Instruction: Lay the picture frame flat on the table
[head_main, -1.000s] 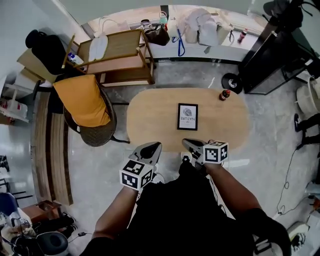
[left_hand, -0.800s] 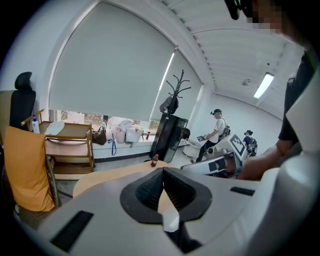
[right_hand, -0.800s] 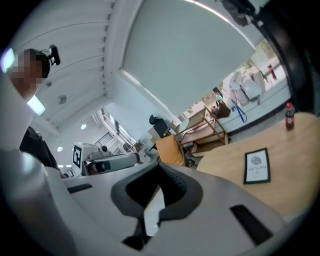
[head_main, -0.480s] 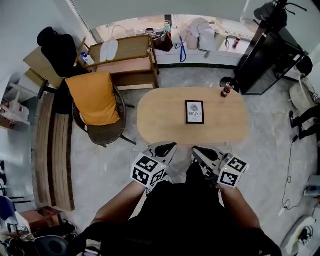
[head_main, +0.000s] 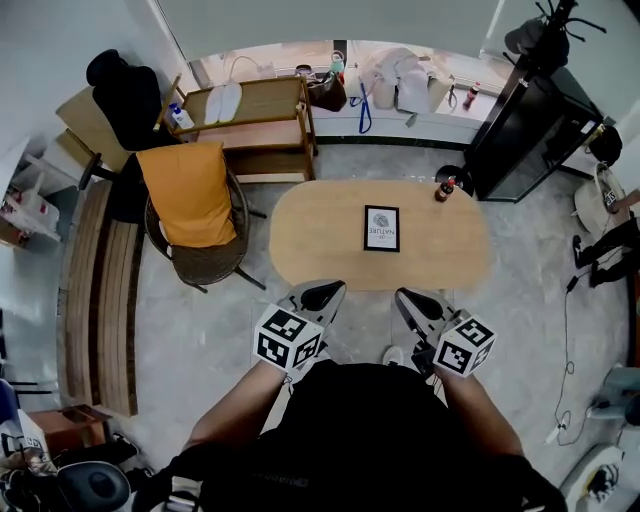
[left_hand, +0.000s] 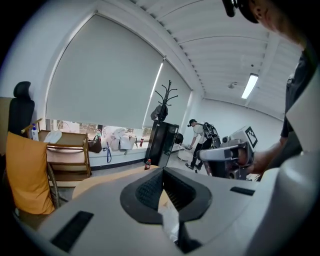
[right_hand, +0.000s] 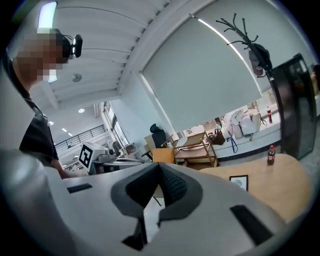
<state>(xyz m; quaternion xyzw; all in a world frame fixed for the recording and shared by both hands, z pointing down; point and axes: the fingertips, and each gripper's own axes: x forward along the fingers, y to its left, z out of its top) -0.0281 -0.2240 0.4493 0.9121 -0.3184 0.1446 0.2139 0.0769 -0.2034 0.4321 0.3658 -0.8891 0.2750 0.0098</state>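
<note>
A black picture frame (head_main: 381, 228) with a white print rests near the middle of the oval wooden table (head_main: 310, 240); its whole face shows from above. In the right gripper view the picture frame (right_hand: 239, 182) is small and far off, and I cannot tell whether it lies flat or leans. My left gripper (head_main: 318, 296) and right gripper (head_main: 410, 298) hover side by side just short of the table's near edge, well apart from the frame. Both are shut with nothing between the jaws, as the left gripper (left_hand: 163, 172) and right gripper (right_hand: 159, 167) show close up.
A red-capped bottle (head_main: 443, 189) stands at the table's far right end. A chair draped in orange cloth (head_main: 190, 205) sits left of the table, with a wooden cart (head_main: 250, 120) behind it. A black cabinet (head_main: 525, 130) stands at the right. A person (left_hand: 202, 137) bends over in the background.
The head view has shifted a little. My right gripper has drawn back toward my body; the left has barely moved. The frame stays where it was on the table.
</note>
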